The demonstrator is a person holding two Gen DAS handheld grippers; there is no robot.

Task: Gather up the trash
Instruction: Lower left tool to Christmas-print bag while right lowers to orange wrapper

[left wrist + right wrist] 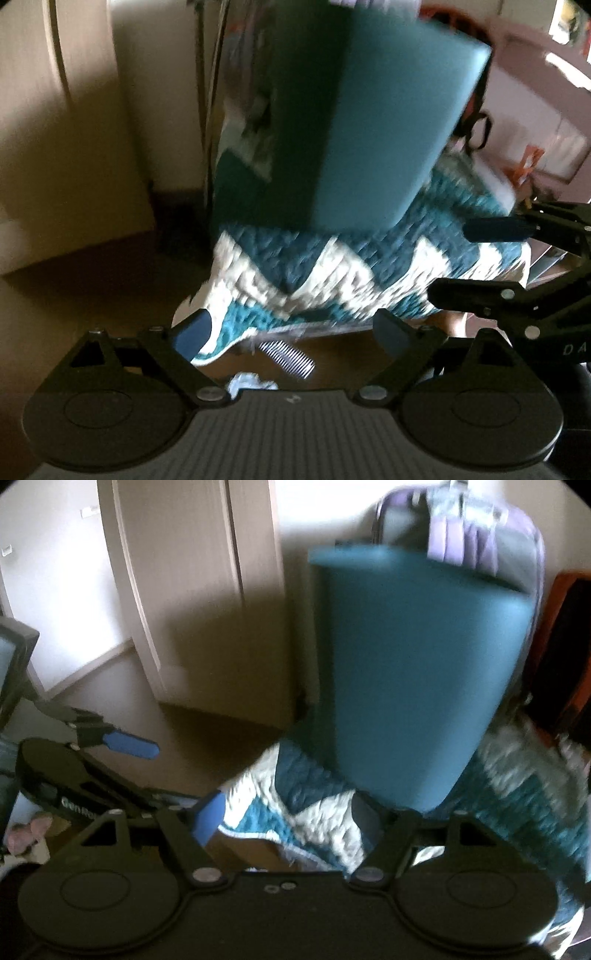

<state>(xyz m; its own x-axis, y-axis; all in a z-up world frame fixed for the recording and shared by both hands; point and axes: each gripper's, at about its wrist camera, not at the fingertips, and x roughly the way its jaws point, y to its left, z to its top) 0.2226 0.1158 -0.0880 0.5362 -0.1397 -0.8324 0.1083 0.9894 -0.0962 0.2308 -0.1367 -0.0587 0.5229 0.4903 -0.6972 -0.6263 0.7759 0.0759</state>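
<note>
A teal bin (384, 122) stands on a teal-and-white quilt (332, 273), blurred by motion; it also shows in the right wrist view (413, 686). My left gripper (291, 332) is open and empty, low in front of the quilt's hanging edge. A white comb (288, 356) and a crumpled white scrap (251, 382) lie on the brown floor below it. My right gripper (288, 816) is open and empty, just below the bin's base. Each gripper shows in the other's view: the right one (480, 258), the left one (122, 742).
A cream door and wall (184, 590) stand left of the bed. A purple bag (465, 528) hangs behind the bin. The quilt (314, 812) drapes over the bed edge. A pinkish object (29, 830) lies on the floor at the left.
</note>
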